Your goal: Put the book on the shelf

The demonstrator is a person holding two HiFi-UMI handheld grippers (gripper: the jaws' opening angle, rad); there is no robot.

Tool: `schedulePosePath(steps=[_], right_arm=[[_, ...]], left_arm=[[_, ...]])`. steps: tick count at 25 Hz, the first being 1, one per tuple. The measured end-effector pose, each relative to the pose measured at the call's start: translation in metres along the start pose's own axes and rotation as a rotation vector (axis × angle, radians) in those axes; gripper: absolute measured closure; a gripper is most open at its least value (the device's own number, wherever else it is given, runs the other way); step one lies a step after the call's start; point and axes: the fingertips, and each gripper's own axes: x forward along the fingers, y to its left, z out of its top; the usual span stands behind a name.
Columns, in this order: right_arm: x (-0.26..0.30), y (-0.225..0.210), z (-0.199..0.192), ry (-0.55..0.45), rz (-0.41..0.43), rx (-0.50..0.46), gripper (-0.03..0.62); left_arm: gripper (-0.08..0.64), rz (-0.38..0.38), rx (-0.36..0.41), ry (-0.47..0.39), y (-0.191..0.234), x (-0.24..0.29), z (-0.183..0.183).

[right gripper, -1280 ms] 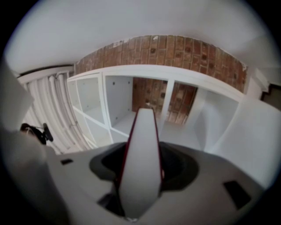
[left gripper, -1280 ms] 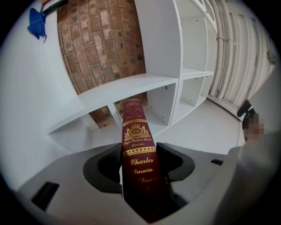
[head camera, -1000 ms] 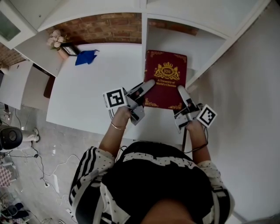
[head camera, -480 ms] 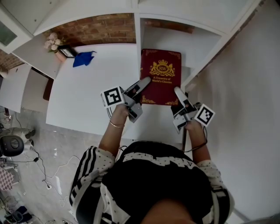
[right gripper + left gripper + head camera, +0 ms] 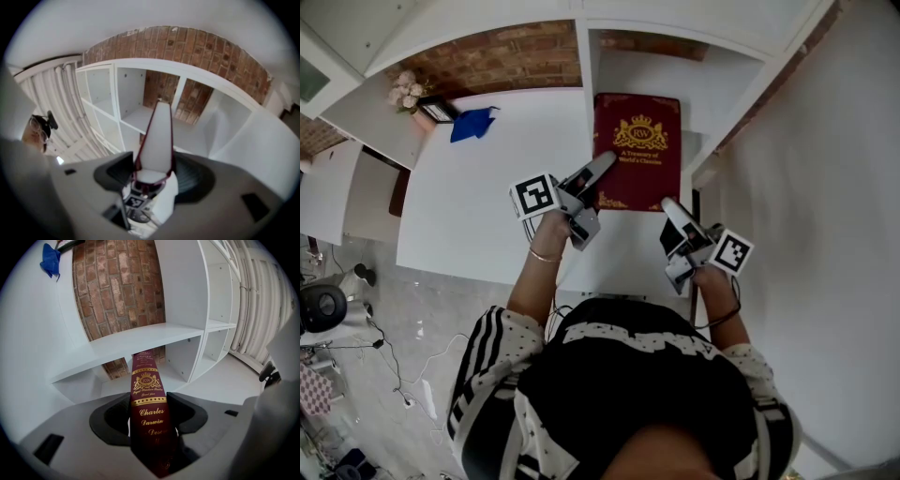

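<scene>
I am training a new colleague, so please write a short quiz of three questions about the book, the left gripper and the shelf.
1. True or false: the book has a green cover.
2. Which part of the book is gripped in the left gripper? A the spine; B the page edges; C none.
3. Fill in: the wall behind the shelf is of ____.
Key: 1 false, it is dark red; 2 A; 3 brick.
</scene>
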Motion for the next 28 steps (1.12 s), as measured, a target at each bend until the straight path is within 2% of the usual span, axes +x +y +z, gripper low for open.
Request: schedulePosePath(steps=[7, 13, 20, 28], right_arm=[[-0.004, -0.003, 0.005, -0.064, -0.014, 0.079, 0.337], [0.004, -0.003, 0.013, -0.081, -0.020, 0.099, 0.339], [0.008, -0.003, 0.019, -0.102, -0.030, 0.116, 0.338], [0.014, -0.001, 0.026, -0.122, -0.034, 0.143, 0.337]], left_arm=[[0.298, -0.015, 0.007, -0.002, -0.001, 0.002, 0.000], [0.275, -0.002, 0.094, -0.036, -0.004, 0.001, 0.012], [0.275, 0.007, 0.102, -0.019, -0.011, -0.019, 0.003], [0.275, 0.017, 0.111, -0.043, -0.022, -0.033, -0.004]])
